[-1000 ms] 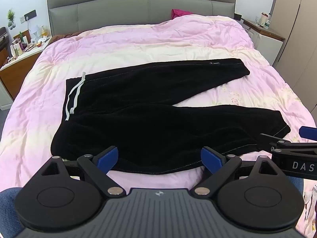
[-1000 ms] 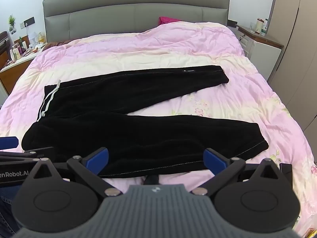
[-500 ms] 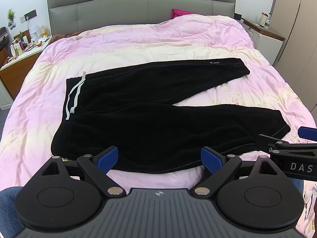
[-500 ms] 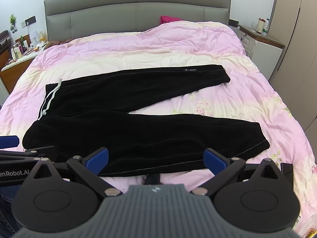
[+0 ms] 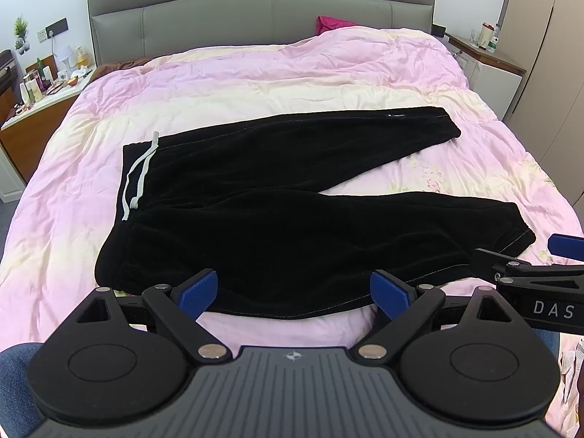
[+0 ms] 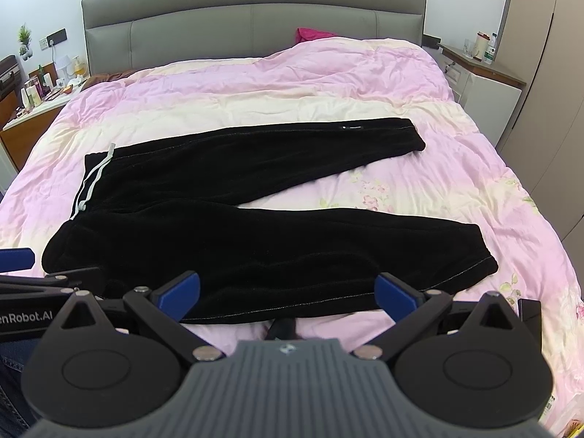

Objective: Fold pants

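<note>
At the far left, a wooden bedside cabinet (image 5: pixel 33 124) carries a crowd of small bottles and jars. Beside it begins the wide bed with the crumpled pink and cream quilt (image 5: pixel 255 87), backed by a grey padded headboard (image 5: pixel 262 18).

The black soft-fabric pants (image 5: pixel 277 197) lie spread flat across the near half of the quilt. Their waistband sits at the left, with a pale grey drawstring (image 5: pixel 138 171) trailing over it. The two legs run rightward and fan apart: the far leg ends near the quilt's right side, the near leg ends lower down at the right, with a wedge of flowered quilt showing between them.

The left gripper (image 5: pixel 294 290), black with blue-padded fingers, hangs over the near hem of the pants with its fingers spread wide, holding nothing. The right gripper (image 6: pixel 288 290), of the same build, is likewise spread wide and empty, poised over the near edge of the lower leg. Each one shows at the edge of the other's view.

At the far right stand a white nightstand with a brown top (image 5: pixel 492 73) and a tall beige wardrobe (image 5: pixel 547 73).
</note>
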`<state>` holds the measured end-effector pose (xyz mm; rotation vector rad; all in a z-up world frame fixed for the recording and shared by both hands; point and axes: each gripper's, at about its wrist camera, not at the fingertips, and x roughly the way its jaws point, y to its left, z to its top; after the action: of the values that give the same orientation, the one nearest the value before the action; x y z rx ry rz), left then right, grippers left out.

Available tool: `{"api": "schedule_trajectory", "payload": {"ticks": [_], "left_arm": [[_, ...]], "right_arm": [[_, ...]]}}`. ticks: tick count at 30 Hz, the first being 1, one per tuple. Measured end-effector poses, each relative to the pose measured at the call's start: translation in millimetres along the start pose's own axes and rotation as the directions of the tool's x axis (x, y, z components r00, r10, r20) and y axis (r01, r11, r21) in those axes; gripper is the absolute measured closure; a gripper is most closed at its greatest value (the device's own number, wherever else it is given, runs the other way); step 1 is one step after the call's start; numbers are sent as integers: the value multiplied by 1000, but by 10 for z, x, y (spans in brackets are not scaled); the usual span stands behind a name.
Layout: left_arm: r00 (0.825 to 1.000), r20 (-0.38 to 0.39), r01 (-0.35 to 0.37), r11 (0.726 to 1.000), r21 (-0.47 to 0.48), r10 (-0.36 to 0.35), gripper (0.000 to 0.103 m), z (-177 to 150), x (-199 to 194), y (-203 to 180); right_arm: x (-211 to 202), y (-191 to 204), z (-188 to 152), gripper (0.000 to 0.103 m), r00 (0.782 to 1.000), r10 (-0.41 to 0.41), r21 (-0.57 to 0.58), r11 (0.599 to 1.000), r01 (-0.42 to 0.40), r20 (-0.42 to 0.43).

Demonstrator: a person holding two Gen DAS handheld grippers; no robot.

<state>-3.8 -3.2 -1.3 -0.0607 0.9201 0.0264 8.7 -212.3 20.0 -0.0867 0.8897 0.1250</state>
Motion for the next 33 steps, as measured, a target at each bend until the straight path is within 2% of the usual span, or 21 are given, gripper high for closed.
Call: {"api": "schedule_trajectory", "payload": {"ticks": [33], "left_arm": [[1000,-2,0,1000,2,0,0,-6,-15,-19]], "right_arm": [[-32,-23,-1,5,1000,2,1,1000,-2,2]]}}
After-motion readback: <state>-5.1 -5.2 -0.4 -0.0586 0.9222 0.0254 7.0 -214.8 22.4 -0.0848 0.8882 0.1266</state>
